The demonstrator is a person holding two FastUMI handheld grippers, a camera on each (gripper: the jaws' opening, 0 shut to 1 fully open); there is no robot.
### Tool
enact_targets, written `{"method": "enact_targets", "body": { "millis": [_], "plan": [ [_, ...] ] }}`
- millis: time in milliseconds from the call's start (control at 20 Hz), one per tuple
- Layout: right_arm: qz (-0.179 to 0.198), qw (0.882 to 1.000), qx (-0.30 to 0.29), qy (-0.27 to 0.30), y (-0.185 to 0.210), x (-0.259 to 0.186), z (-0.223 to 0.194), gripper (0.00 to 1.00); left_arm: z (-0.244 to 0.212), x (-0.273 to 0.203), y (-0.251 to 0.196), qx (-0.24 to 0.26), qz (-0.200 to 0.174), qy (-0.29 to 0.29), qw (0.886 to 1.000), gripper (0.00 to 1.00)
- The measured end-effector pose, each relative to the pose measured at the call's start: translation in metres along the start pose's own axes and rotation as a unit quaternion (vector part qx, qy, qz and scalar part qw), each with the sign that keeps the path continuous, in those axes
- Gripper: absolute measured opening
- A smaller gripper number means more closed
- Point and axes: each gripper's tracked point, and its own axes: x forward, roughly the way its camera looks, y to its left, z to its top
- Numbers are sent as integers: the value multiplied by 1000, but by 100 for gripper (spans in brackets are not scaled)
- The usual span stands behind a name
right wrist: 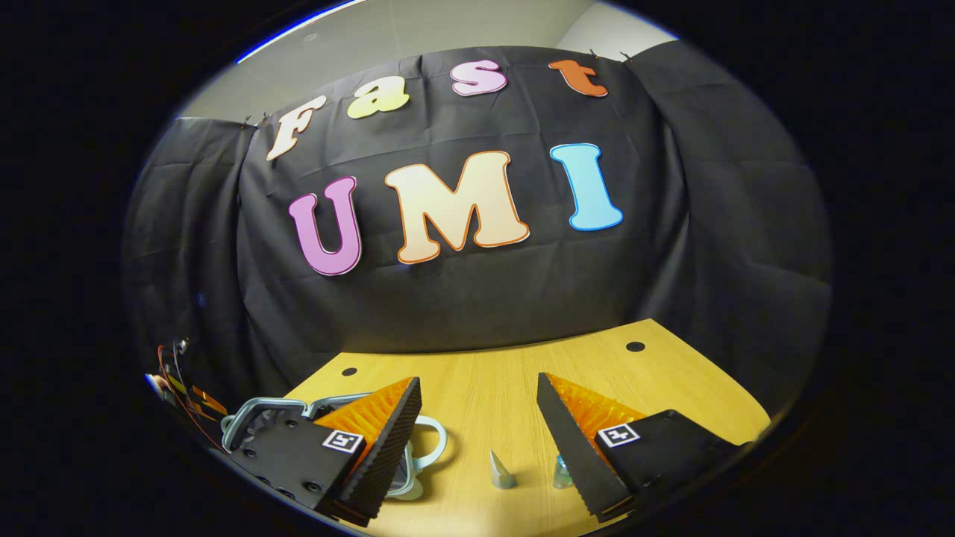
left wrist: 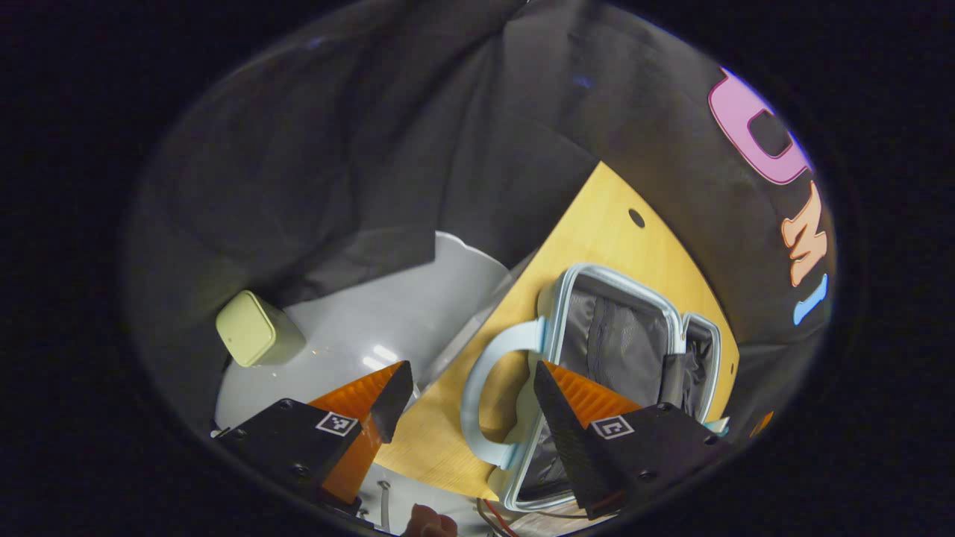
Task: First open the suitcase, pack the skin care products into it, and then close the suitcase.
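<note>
On table (left wrist: 597, 224), suitcase (left wrist: 612, 335) open (lining unbranded)

You had no readable text in view; square coded markers (left wrist: 336, 424) on the gripper fingers carried no words.

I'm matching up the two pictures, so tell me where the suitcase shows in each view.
Left gripper view: the suitcase lies open at lower right, grey lining up, its handle between the gripper's fingers.
Right gripper view: the suitcase sits at lower left, partly behind the gripper's finger.
Shared landmark: the wooden table with its round hole.
</note>
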Motion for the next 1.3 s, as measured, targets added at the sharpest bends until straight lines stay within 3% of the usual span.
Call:
{"method": "enact_targets", "body": {
  "millis": [150, 250, 400, 650, 800, 1000, 1100, 1300],
  "plan": [
    [3, 1000, -1, 2, -8, -4, 1, 97, 17, -37, -52, 38, -19, -72, 996, 94],
    [7, 1000, -4, 6, -17, -7, 1, 97, 13, -62, -99, 82, -35, -103, 991, 97],
    [10, 1000, -11, 7, -34, -15, 4, 98, -13, -96, -195, 144, -88, -138, 976, 96],
    [25, 999, 4, 21, -61, -27, -6, 97, -100, -109, -364, 206, -202, -153, 945, 96],
    [31, 999, 8, 35, -77, -31, -17, 98, -167, -111, -459, 245, -274, -163, 916, 96],
    [37, 998, 12, 53, -99, -34, -34, 98, -242, -109, -545, 293, -320, -186, 882, 96],
    [33, 998, 11, 59, -112, -36, -41, 98, -266, -102, -572, 283, -333, -201, 877, 96],
    [20, 998, 9, 63, -137, -35, -51, 94, -310, -65, -588, 279, -313, -203, 885, 96]
  ]
}}
